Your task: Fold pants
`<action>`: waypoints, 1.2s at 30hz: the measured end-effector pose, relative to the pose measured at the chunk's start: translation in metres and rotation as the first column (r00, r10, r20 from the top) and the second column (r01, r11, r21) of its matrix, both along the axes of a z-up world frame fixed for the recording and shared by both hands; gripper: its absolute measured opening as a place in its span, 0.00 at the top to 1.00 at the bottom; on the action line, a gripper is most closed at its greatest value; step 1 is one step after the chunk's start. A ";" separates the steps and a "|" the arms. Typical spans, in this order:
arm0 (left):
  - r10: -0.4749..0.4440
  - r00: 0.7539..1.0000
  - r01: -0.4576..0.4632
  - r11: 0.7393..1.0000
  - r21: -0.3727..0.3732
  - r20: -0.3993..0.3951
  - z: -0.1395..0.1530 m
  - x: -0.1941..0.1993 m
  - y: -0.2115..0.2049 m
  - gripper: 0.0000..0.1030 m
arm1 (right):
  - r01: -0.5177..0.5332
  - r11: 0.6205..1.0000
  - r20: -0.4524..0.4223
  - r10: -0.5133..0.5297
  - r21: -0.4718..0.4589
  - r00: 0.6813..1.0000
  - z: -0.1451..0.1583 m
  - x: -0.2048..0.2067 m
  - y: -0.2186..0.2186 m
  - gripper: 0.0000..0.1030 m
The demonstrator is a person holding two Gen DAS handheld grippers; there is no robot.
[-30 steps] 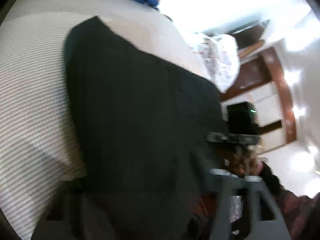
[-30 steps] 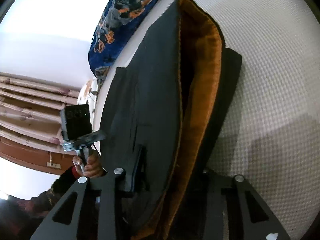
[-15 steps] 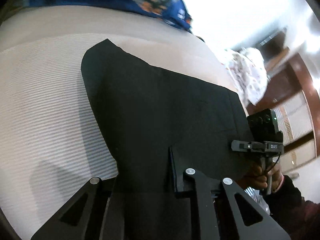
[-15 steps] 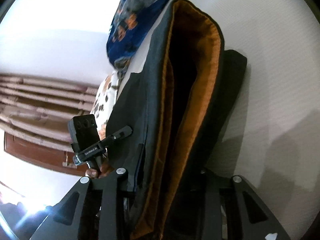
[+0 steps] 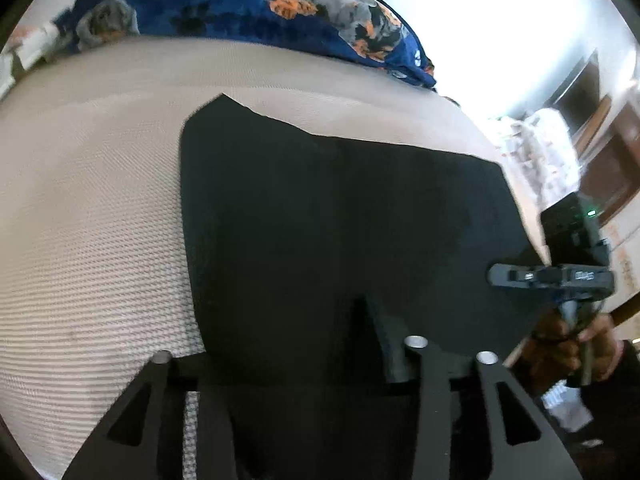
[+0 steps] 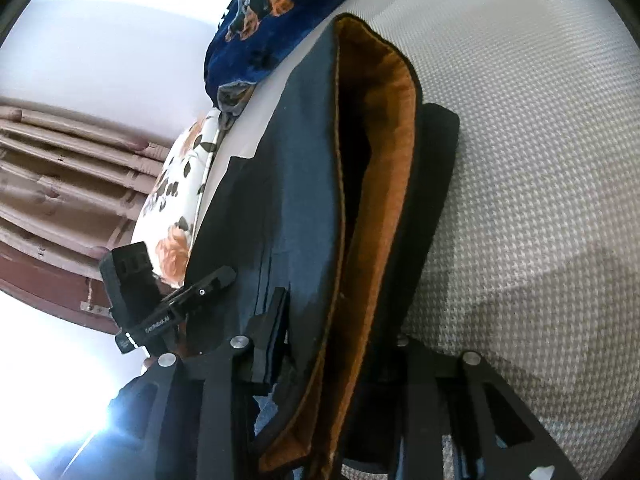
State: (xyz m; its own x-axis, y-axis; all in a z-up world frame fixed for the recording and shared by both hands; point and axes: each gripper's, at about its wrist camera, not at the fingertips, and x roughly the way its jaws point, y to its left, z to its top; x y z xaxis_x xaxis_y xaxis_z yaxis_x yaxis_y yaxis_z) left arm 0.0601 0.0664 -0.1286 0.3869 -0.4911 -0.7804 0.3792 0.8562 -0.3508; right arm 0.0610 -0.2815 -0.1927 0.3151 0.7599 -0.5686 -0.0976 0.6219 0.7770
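The pants (image 5: 340, 232) are lying on the bed (image 5: 92, 240), a dark slab of cloth spreading flat across the pale woven cover. In the left wrist view they are showing one straight far edge and a clean left side, with a small corner poking up at the far left. In the right wrist view the near edge is standing up rather than lying down: the cloth is gaping there and showing its orange lining (image 6: 384, 200), with another dark layer lying under it against the cover.

The left gripper (image 5: 288, 344) is sitting over the near edge of the pants, and its jaws are opening; cloth is lying between them, but the fingers are standing apart from it and no longer appear to be pinching. The right gripper (image 6: 336, 344) is pinching the near edge: its fingers are pressing on the layered cloth, lining included, and the jaws are closing slightly on that bundle.

As a judgement, one fold is largely laid, since the pants are reading as a compact block rather than full-length legs. The right side is not settled: that raised, open edge needs laying down and releasing. Whether a further fold is wanted cannot be told from here.

Beyond the pants, a blue patterned blanket (image 5: 248, 12) is bunching along the far side of the bed, and a floral pillow (image 6: 176, 188) is lying past it.
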 end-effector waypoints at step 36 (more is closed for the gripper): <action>0.039 0.982 -0.069 0.985 0.157 0.183 -0.007 -0.016 -0.007 0.32 | 0.009 0.996 0.156 0.005 -0.086 0.988 0.004 -0.015 0.011 0.74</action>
State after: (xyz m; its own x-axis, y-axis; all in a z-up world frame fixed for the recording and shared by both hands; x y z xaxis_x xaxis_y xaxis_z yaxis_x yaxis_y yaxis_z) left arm 0.0438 0.0591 -0.1356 0.5498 -0.3384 -0.7637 0.3748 0.9170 -0.1366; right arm 0.0460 -0.2705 -0.1889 0.4065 0.7091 -0.5761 -0.2116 0.6865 0.6957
